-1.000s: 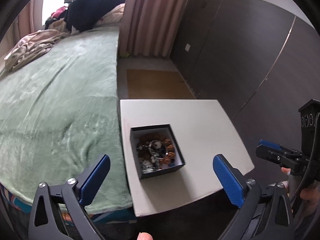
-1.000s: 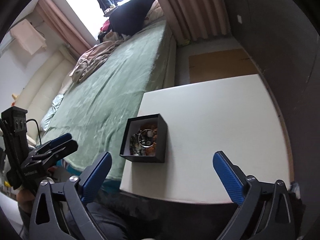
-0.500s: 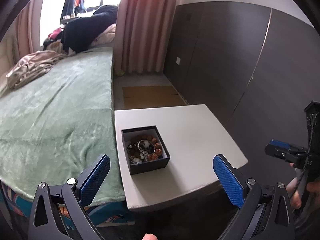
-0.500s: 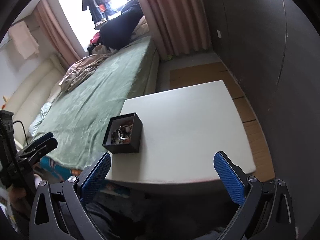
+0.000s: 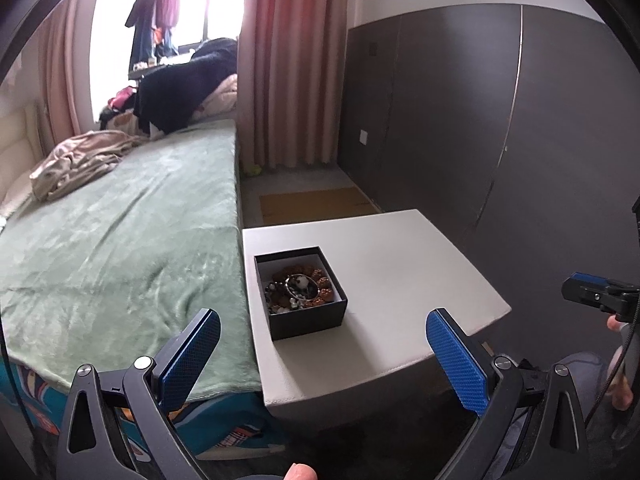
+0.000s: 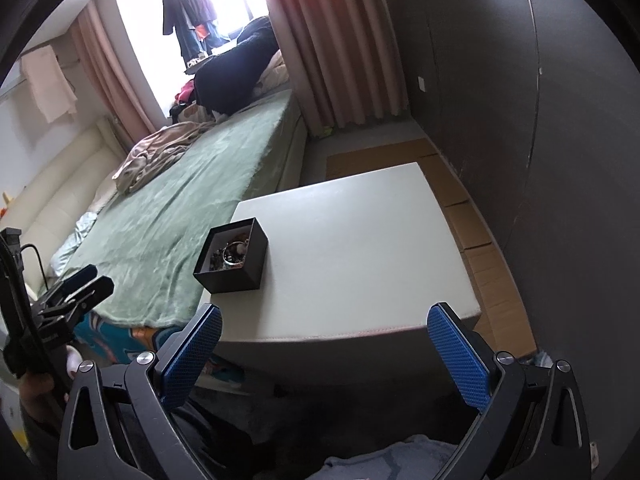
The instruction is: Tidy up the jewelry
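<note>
The left tongs (image 5: 320, 354) gape wide, their blue-padded fingers far apart with nothing between them, held short of the near edge of the table (image 5: 404, 264). The right tongs (image 6: 324, 350) are spread just as wide and just as empty, also hanging off the table's near edge.

From the left view, the black jewelry box (image 5: 301, 294) sits open-topped at about 12 o'clock from the tongs, near the table's left edge and close beside the bed (image 5: 120, 240). Looking down into it you can make out a heap of jewelry (image 5: 298, 288): brown beaded bracelets, a metal ring or bangle, small pale beads, all tangled. The right view catches the same box (image 6: 232, 256) at roughly 11 o'clock, tilted away so mostly its dark side wall shows and the contents (image 6: 230, 254) are only a small glinting cluster.

Each view catches the other tool: the right tongs poke in at 3 o'clock of the left view, while the left ones appear at 9 o'clock of the right view.

Around: a green blanket covers the bed, rumpled beige cloth (image 5: 80, 160) lies toward its far end, pink curtains (image 5: 292, 80) hang by a bright window, a dark panelled wall (image 5: 480, 120) stands at 1 o'clock, and flattened cardboard (image 6: 480, 248) lies on the floor, seen best from the right.
</note>
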Motion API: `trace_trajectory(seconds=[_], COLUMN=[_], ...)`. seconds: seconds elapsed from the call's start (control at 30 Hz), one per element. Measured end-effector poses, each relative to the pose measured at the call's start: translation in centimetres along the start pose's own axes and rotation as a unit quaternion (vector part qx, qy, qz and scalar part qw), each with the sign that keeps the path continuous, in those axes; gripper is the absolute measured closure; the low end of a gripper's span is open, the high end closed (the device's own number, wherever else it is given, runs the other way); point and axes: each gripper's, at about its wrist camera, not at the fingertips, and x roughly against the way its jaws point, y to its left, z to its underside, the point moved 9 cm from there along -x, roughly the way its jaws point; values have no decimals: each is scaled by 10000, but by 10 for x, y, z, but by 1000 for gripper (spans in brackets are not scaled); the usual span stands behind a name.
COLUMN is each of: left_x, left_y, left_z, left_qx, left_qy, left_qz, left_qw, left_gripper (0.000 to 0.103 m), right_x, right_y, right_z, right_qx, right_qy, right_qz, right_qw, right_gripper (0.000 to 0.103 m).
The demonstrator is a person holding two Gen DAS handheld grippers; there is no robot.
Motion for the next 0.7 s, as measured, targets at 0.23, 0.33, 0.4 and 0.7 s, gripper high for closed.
trace_trajectory(seconds=[0.23,0.33,0.4,0.7], left_x=[-3,-8,-10,-8], left_y=[6,12,14,8], left_z=[3,5,4,6], left_qx=[186,299,348,166], left_qy=[-74,-21,-1,-41], left_qz=[31,-101,-119,-267], left_qw=[9998,9995,9993,9995], left_gripper=[0,1,1,1], right_x=[8,12,15,18], right_y=[-1,1,3,4], right_z=[-2,-4,-5,-5], right_qx=[47,62,98,173], right_qy=[-302,-438,-543,-598], right_qz=[117,92,92,167], right_qw=[9995,9990,9984,9979], right_gripper=[0,0,0,0])
